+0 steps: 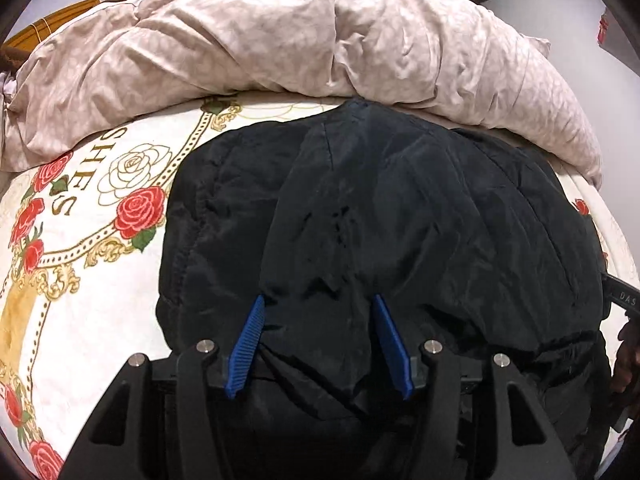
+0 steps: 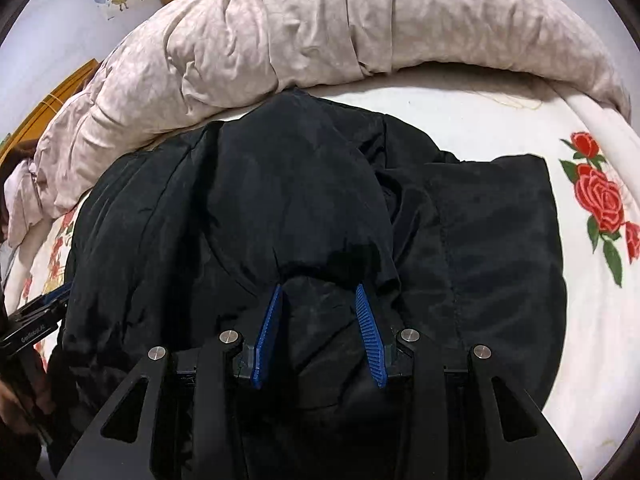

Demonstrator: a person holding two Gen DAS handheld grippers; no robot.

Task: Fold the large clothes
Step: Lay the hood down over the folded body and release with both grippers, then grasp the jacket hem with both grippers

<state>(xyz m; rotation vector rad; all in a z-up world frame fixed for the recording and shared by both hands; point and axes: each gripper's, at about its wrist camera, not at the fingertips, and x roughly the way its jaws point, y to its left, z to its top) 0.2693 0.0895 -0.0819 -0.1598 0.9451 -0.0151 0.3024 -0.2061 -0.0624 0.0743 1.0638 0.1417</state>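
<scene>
Plainly one black jacket [image 1: 400, 216]; two grippers, left [image 1: 320, 300], right [image 2: 319, 289], jaws parted.

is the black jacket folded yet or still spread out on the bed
Partly folded: the black jacket lies bunched in overlapping layers on the bed sheet, not a neat bundle. Both tongs, left and right, are open over it.

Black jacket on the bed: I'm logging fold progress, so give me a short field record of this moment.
garment: black jacket, bunched in layers, not flat
surface: bed sheet printed with roses
behind garment: rumpled beige quilt, touching the jacket's far edge
left gripper: open, over the jacket's near part
right gripper: open, over the jacket's near part
fold state: unfinished
</scene>
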